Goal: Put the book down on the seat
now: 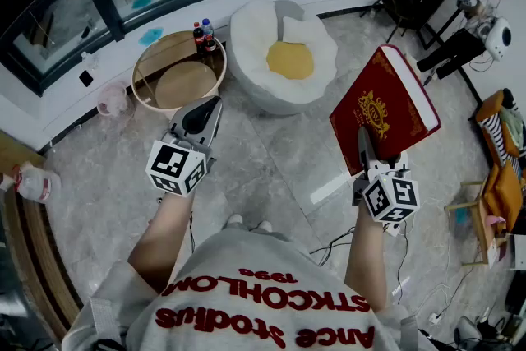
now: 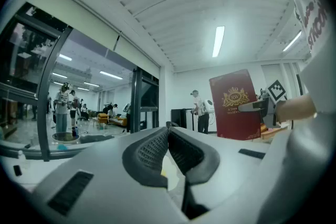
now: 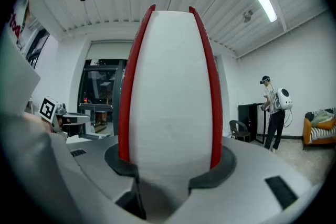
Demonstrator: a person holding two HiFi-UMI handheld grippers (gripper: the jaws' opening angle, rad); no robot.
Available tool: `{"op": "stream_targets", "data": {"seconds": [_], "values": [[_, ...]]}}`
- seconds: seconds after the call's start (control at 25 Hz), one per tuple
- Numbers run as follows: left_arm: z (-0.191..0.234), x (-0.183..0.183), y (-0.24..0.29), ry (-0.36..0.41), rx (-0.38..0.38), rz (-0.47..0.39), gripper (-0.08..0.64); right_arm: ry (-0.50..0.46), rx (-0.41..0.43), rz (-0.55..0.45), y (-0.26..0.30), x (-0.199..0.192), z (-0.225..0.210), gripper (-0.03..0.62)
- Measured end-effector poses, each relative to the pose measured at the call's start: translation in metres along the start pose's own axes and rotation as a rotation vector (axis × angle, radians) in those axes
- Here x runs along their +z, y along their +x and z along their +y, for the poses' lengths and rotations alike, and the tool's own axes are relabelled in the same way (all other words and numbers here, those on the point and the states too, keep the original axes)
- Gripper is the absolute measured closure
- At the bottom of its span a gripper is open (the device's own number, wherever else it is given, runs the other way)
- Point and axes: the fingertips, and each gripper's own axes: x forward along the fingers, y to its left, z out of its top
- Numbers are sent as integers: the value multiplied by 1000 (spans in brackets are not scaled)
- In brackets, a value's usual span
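Observation:
A thick red book [image 1: 385,107] with a gold crest is held up above the floor by my right gripper [image 1: 371,154], which is shut on its lower edge. Its white page block fills the right gripper view between red covers [image 3: 169,86]. The seat [image 1: 281,53] is a white beanbag chair with a yellow cushion, ahead and left of the book. My left gripper [image 1: 204,117] is shut and holds nothing; it hovers over the floor near the seat's left side. Across in the left gripper view stands the book [image 2: 235,105].
A round wooden side table [image 1: 177,71] with bottles [image 1: 202,37] stands left of the seat. A window ledge runs along the back. A black chair [image 1: 404,0] and a person [image 3: 273,112] with gear are at the right. Cables lie on the floor near my feet.

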Motion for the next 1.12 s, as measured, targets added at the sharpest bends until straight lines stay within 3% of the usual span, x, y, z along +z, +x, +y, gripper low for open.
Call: {"op": "stream_targets", "data": {"seconds": [0.76,1.12], "values": [[-5,-12,2,-22,8,15,545,4,9,-8,2,-6,-8,337],[-38,-11,4,-22,38,6,545,35,57,-51,-14,-4,-35,337]]}}
